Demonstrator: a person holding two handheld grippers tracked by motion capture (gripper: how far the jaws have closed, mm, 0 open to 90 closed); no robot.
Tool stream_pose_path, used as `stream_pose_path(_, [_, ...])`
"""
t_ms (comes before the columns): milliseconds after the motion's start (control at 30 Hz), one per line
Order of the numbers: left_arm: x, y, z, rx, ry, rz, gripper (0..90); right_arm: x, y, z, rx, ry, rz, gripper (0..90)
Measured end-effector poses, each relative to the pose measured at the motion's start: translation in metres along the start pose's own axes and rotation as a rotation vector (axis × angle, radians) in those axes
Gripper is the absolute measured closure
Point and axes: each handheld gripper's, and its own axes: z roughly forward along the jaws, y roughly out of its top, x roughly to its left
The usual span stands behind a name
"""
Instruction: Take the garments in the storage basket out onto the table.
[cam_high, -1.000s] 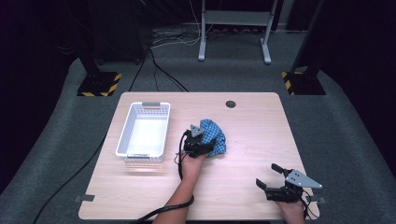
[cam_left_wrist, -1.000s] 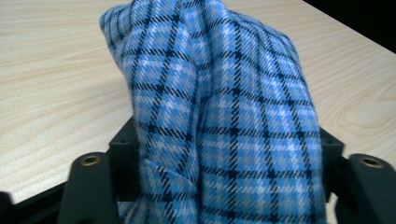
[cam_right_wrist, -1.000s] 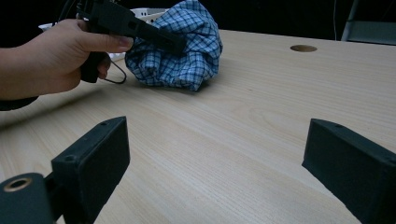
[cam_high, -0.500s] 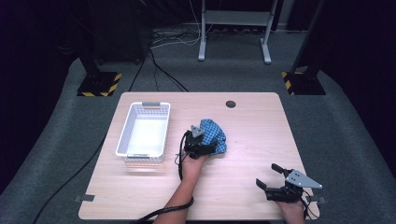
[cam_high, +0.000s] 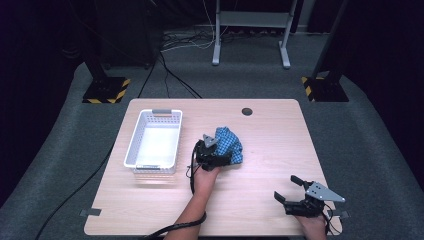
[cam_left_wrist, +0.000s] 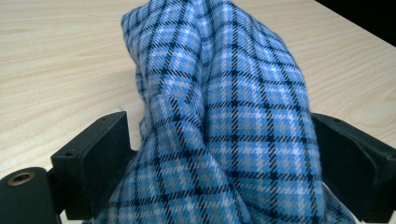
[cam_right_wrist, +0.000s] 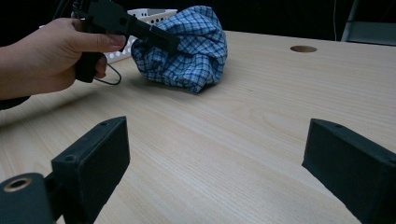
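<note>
cloth: blue checked cloth (cam_high: 229, 144), bunched in a heap mid-counter (cam_high: 270, 130), just right of the white basket (cam_high: 153, 142) but apart from it; not in the basket.
left hand-held gripper (cam_high: 216, 159): at the cloth's near edge. Jaws have just been opening and now stand wide; in left gripper view the fabric (cam_left_wrist: 224, 121) bulges up between them, and the pads don't look to be pressing on it. I'd read it as a let-go, not a grip.
right hand-held gripper (cam_high: 292, 192): jaws spread wide w/ nothing between; parked near the counter's front right corner, well apart from the cloth. In right gripper view its pads frame bare wood, cloth (cam_right_wrist: 187, 44) farther off.
basket: looks empty inside.
done so far (est.): cloth gathered into a lump beside the basket, then released.
left to do (est.): if the cloth's meant for the basket, it needs a fresh grip, a lift over the rim & a drop inside. If it's to be spread or folded, that's not begun: the cloth lies crumpled.
</note>
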Motion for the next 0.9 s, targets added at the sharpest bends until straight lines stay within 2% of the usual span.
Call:
stream_pose_path(233, [-0.001,0.001,-0.001,-0.004,-0.004,0.007,7.5,0.000,0.000,0.000,-0.001,0.000,0.000,6.1])
stream_pose_path(467, [-0.001,0.005,-0.006,-0.016,-0.003,-0.005,7.8,0.000,0.000,0.000,-0.001,0.000,0.000,6.1])
stream_pose_path(900, [-0.003,0.024,-0.019,-0.069,-0.005,0.014,8.1,0.000,0.000,0.000,0.000,0.000,0.000,6.1])
